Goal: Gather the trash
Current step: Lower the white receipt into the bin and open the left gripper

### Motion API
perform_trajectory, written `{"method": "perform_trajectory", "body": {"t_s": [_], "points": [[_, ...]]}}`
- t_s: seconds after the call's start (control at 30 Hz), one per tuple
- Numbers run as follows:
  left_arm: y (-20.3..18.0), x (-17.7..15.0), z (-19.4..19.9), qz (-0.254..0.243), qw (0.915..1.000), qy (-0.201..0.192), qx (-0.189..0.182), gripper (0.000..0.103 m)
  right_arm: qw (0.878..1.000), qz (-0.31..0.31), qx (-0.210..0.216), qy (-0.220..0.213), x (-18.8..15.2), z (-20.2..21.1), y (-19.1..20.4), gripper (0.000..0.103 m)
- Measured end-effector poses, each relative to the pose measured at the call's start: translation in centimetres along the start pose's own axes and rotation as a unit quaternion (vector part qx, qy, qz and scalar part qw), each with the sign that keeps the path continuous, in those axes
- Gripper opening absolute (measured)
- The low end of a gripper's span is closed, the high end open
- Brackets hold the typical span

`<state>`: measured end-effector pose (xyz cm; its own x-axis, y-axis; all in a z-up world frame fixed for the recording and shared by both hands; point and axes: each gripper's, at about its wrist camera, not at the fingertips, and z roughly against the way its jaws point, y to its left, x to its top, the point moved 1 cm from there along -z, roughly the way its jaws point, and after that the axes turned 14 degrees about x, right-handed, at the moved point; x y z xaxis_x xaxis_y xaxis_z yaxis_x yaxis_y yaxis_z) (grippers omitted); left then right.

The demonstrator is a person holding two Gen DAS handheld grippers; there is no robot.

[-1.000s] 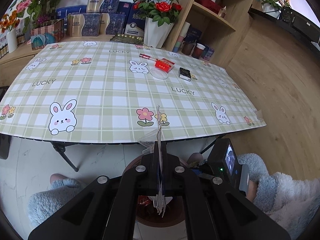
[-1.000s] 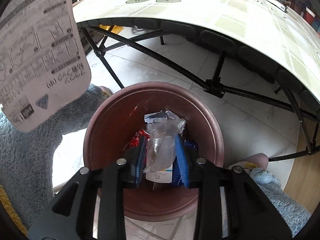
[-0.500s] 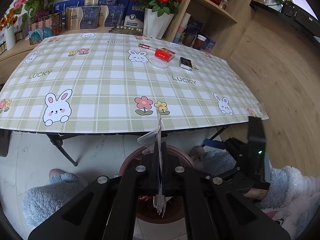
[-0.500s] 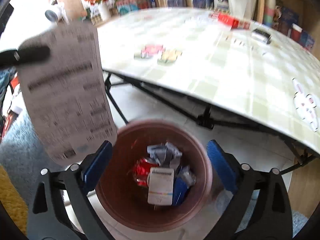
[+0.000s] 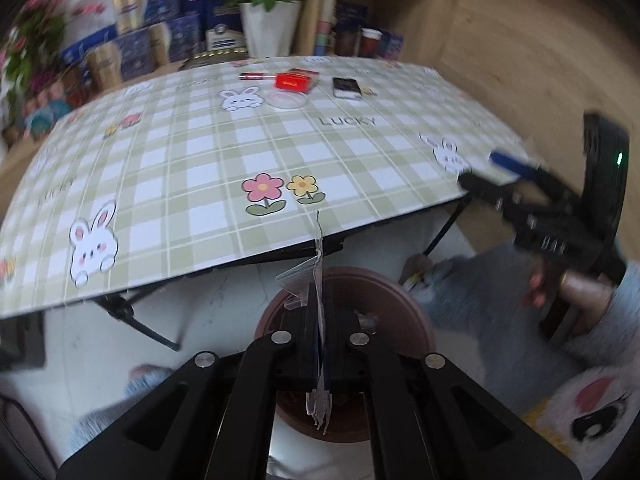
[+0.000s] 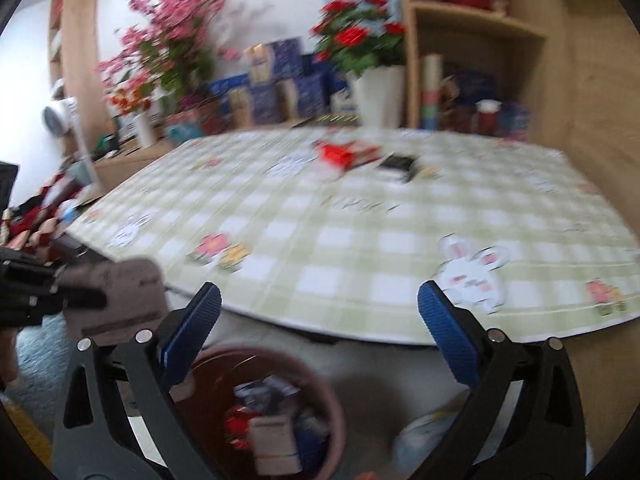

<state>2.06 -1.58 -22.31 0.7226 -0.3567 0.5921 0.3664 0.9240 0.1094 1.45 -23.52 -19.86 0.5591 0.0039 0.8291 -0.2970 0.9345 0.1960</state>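
Note:
My left gripper [image 5: 320, 344] is shut on a flat printed package, seen edge-on [image 5: 319, 280], held above the brown bin [image 5: 384, 292] on the floor. The same package shows blurred at the left of the right wrist view [image 6: 116, 300]. My right gripper [image 6: 320, 332] is open and empty, raised above the bin [image 6: 320, 380], which holds several wrappers [image 6: 272, 436]. On the table lie a red box [image 5: 296, 80], a clear round lid [image 5: 288, 100] and a dark small box [image 5: 347, 87].
The plaid table [image 5: 200, 160] stands just behind the bin, its folding legs [image 5: 132, 316] underneath. Flower vases [image 5: 270, 28], boxes and a wooden shelf [image 6: 472, 52] stand behind the table. The person's slippers and fluffy sleeves are beside the bin.
My right gripper let its clear wrapper fall into the bin, opened wide and rose to table height. My left gripper kept its hold and moved closer over the bin.

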Motion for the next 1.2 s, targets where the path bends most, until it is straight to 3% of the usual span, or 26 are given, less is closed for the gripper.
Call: {"method": "perform_trajectory", "body": {"t_s": [0.17, 0.4, 0.7, 0.77, 0.8, 0.83, 0.9, 0.97, 1.03, 1.2], "points": [[-1.5, -0.4, -1.8, -0.039, 0.9991, 0.011, 0.012, 0.002, 0.998, -0.01, -0.058, -0.023, -0.3, 0.9, -2.4, 0.097], [-2.6, -1.3, -4.3, -0.057, 0.9976, 0.038, 0.011, 0.002, 0.996, -0.045, -0.07, -0.022, -1.0, 0.8, -4.5, 0.097], [-3.1, -1.5, -6.4, -0.073, 0.9956, 0.049, 0.033, 0.004, 0.997, -0.038, -0.064, -0.017, -1.4, 0.7, -3.8, 0.097], [-3.0, -1.4, -6.4, -0.067, 0.9962, 0.044, 0.035, 0.021, 0.997, -0.038, -0.063, -0.014, -1.4, 0.6, -3.8, 0.097], [-2.8, -1.4, -6.2, -0.056, 0.9974, 0.038, 0.025, 0.047, 0.997, -0.038, -0.063, -0.012, -1.4, 0.5, -3.7, 0.097], [-2.6, -1.3, -5.9, -0.047, 0.9982, 0.031, 0.019, 0.067, 0.997, -0.037, -0.062, -0.012, -1.5, 0.4, -3.7, 0.097], [-2.1, -1.2, -5.0, -0.027, 0.9996, 0.009, 0.002, 0.072, 0.997, -0.037, -0.061, -0.009, -1.5, 0.3, -3.7, 0.097], [-1.8, -1.0, -4.6, -0.01, 0.9999, 0.001, -0.008, 0.084, 0.997, -0.036, -0.062, -0.006, -1.5, 0.1, -3.6, 0.097], [-1.0, -1.0, -3.8, 0.019, 0.9996, -0.021, -0.003, 0.091, 0.997, -0.035, -0.062, -0.004, -1.5, -0.1, -3.5, 0.097], [0.7, -1.4, -2.4, 0.072, 0.995, -0.054, 0.044, 0.096, 0.998, -0.028, -0.061, 0.001, -1.6, -0.3, -3.2, 0.097]]}}
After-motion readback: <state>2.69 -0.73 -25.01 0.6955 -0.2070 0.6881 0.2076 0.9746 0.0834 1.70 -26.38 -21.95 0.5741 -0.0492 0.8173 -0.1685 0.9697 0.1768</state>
